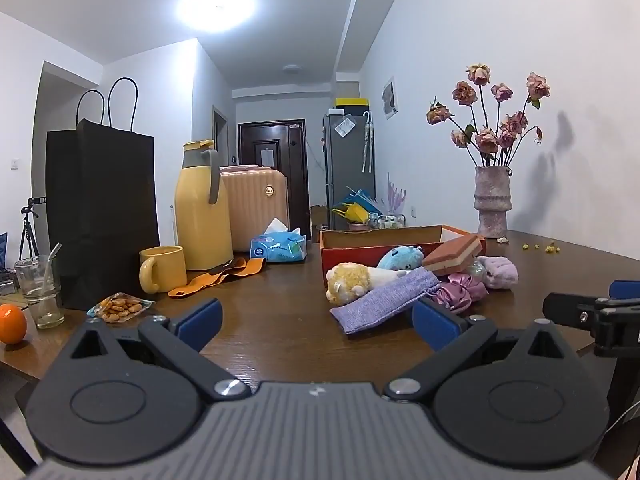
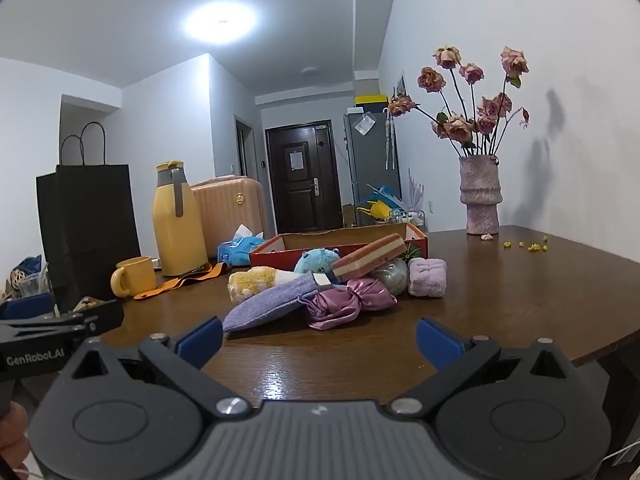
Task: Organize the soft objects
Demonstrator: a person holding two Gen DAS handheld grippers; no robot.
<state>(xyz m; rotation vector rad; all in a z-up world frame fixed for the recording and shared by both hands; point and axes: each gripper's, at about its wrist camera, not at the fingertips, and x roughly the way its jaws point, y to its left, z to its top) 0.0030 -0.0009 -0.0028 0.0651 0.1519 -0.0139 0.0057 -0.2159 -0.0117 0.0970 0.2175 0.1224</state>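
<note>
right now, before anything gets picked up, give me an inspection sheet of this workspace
surface: dark wooden table, glossy, small yellow bits near the vase.
job's things: purple pouch, pink satin bag, yellow plush, blue plush, layered sponge, lilac towel roll, piled in front of the red box.
clutter: yellow jug, yellow mug, black paper bag, tissue pack, snack bag, glass, orange, vase of dried roses.
grippers: left gripper and right gripper open, fingers empty.
cables: nothing seen.
surroundings: suitcase, fridge, dark door.
</note>
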